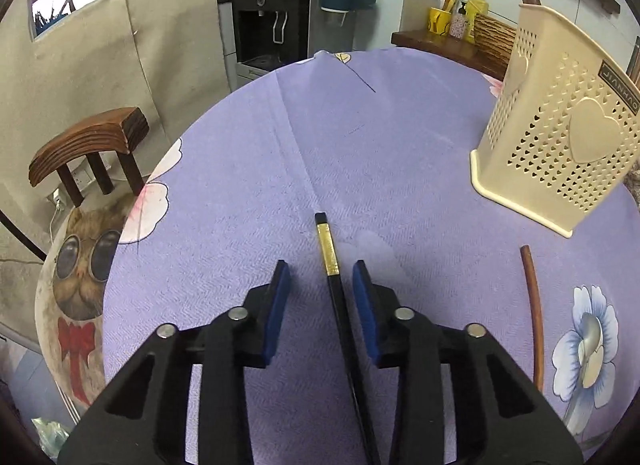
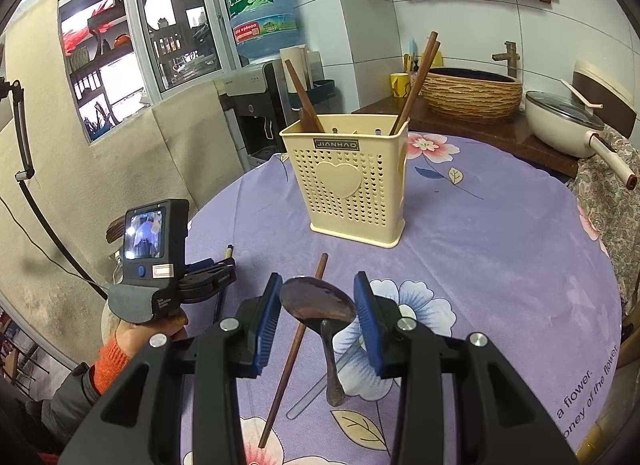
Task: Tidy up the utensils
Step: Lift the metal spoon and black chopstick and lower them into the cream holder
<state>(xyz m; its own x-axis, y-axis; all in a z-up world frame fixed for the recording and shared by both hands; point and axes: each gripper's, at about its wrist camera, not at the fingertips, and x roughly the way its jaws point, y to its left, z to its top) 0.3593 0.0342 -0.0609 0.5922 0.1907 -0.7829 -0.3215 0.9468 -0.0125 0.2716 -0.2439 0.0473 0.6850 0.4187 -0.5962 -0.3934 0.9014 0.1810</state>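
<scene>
While hovering low over the lilac-clothed worktop (image 2: pixel 500 245), straddling a black, gold-banded chopstick (image 1: pixel 329 249) with the left tongs (image 1: pixel 320 269), pads parted, not pinching, stick flat on the cloth and nearer the right pad; clamping a dark spoon (image 2: pixel 318 301) by its bowl in the right tongs (image 2: pixel 316 277), handle trailing back toward the camera; passing above a loose brown chopstick (image 2: pixel 296 341) lying beneath; facing, further off, an upright cream perforated holder (image 2: pixel 352 181) with brown chopsticks standing inside
</scene>
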